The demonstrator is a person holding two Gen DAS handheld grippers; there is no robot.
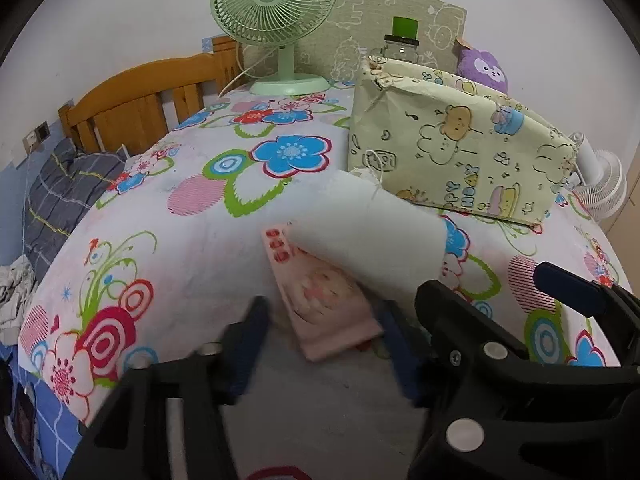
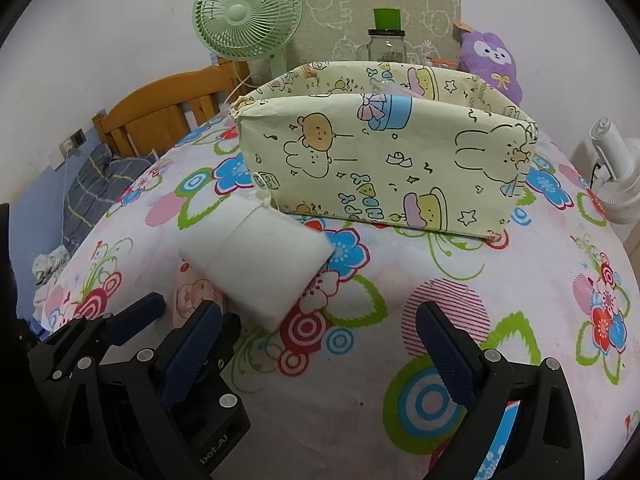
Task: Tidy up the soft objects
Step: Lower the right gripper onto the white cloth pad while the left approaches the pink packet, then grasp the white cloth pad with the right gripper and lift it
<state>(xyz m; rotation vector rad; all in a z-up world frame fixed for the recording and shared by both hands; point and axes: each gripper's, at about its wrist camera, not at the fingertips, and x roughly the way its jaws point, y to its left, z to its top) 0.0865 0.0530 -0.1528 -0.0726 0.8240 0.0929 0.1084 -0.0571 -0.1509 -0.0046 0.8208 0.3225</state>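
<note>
A white soft pad bound with string (image 1: 372, 232) (image 2: 256, 256) lies on the flowered bedsheet (image 1: 180, 240) (image 2: 520, 288), overlapping a pink cloth with a cartoon print (image 1: 324, 300) (image 2: 192, 292). Behind them stands a pale yellow cartoon-print fabric bin (image 1: 460, 148) (image 2: 384, 164). My left gripper (image 1: 324, 344) is open, its fingers on either side of the pink cloth's near end. My right gripper (image 2: 324, 360) is open and empty, just right of the white pad. The right gripper also shows in the left wrist view (image 1: 500, 300), and the left gripper in the right wrist view (image 2: 120, 320).
A green desk fan (image 1: 276, 20) (image 2: 248, 24), a glass jar with green lid (image 1: 402, 42) (image 2: 386, 40) and a purple plush (image 1: 484, 66) (image 2: 492, 60) stand behind the bin. A white fan (image 1: 600, 184) (image 2: 616, 176) is at right. A wooden headboard (image 1: 152, 96) and grey pillow (image 1: 64, 192) are at left.
</note>
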